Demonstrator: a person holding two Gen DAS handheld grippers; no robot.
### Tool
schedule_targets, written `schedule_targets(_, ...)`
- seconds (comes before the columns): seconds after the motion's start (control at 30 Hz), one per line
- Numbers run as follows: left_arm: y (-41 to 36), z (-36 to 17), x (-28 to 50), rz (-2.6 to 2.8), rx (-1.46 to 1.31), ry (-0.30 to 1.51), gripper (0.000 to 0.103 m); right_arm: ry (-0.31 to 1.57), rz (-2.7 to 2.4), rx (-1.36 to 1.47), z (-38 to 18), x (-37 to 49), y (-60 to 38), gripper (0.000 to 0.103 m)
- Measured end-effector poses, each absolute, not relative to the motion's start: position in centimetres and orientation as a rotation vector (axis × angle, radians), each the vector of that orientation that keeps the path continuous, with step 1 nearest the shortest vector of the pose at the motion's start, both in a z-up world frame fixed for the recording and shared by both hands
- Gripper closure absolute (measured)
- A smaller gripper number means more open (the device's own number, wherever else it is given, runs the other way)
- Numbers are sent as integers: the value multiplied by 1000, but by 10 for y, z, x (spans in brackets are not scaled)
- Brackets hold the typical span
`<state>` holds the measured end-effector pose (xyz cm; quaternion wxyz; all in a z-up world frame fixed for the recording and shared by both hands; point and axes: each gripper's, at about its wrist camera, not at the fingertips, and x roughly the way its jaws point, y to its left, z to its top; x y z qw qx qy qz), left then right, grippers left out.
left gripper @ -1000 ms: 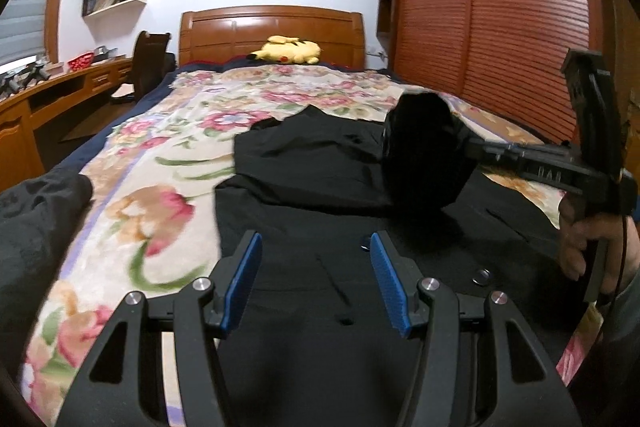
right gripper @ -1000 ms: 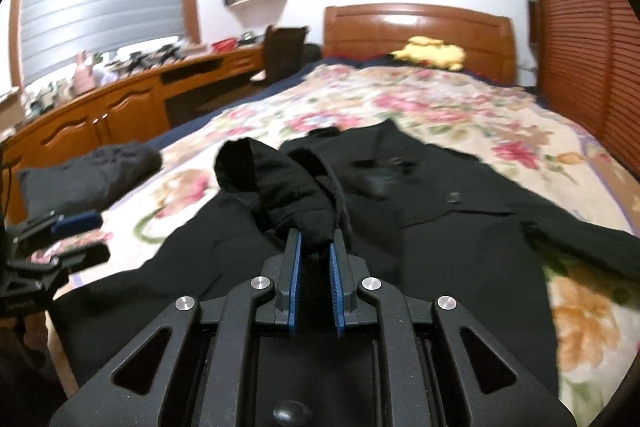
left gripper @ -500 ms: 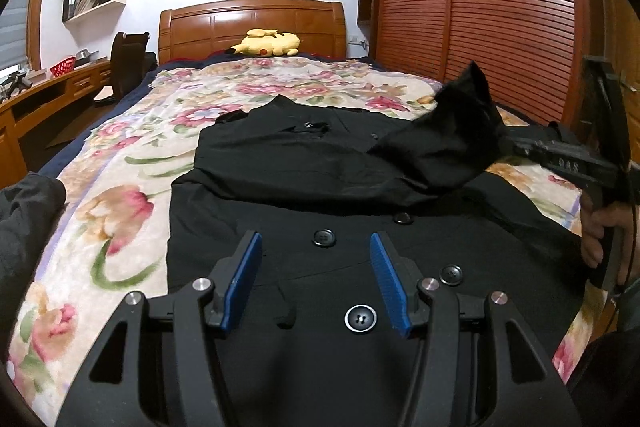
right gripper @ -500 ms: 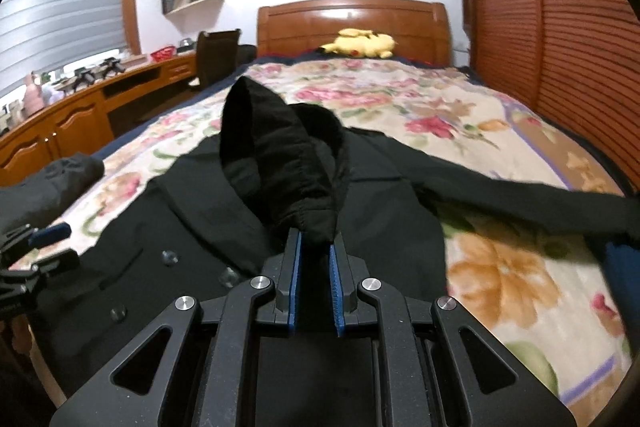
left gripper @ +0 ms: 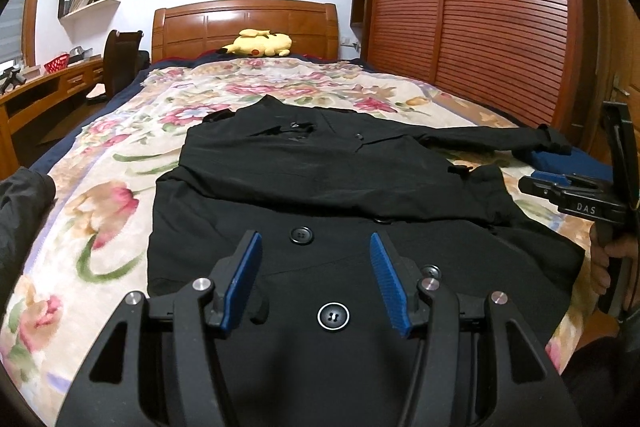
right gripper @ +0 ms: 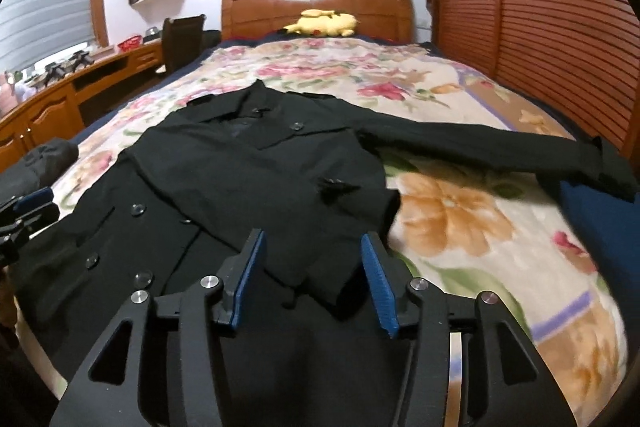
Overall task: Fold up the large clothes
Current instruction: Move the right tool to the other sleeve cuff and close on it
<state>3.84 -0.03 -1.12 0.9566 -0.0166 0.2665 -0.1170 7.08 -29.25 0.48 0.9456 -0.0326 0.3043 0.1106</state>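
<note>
The left wrist view sits low at the foot of the bed (left gripper: 100, 163), tilted down over the black coat (left gripper: 320, 179), facing the headboard (left gripper: 244, 23); the right wrist view looks the same way from further right; both share coat (right gripper: 248, 163), bed (right gripper: 460, 211), headboard (right gripper: 316, 3) and yellow toy (right gripper: 324, 23).

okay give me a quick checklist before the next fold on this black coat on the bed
1. Right gripper let go of the folded sleeve: ok, its jaws have just been opening and the cuff lies loose between them.
2. Left gripper free: ok, open, nothing pinched.
3. Folded sleeve lies across the black coat chest: ok.
4. Other sleeve folded in: not ok, it stretches out over the floral blanket.
5. Coat body flat: ok, though the hem is hidden behind the grippers.
6. Dark bundle off the coat: ok.
</note>
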Motion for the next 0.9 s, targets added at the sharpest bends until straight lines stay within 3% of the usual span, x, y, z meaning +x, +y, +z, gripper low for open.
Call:
schedule_targets(0.53, -20, -9, 52, -272, -15, 525, 48, 641, 158, -253, 21, 66, -316, 49)
schedule_targets(0.7, -31, -9, 57, -292, -10, 533, 48, 651, 129, -263, 33, 76, -343, 31)
schedule_targets(0.9, -42, -9, 59, -314, -1, 532, 48, 677, 103, -258, 43, 93, -385, 30)
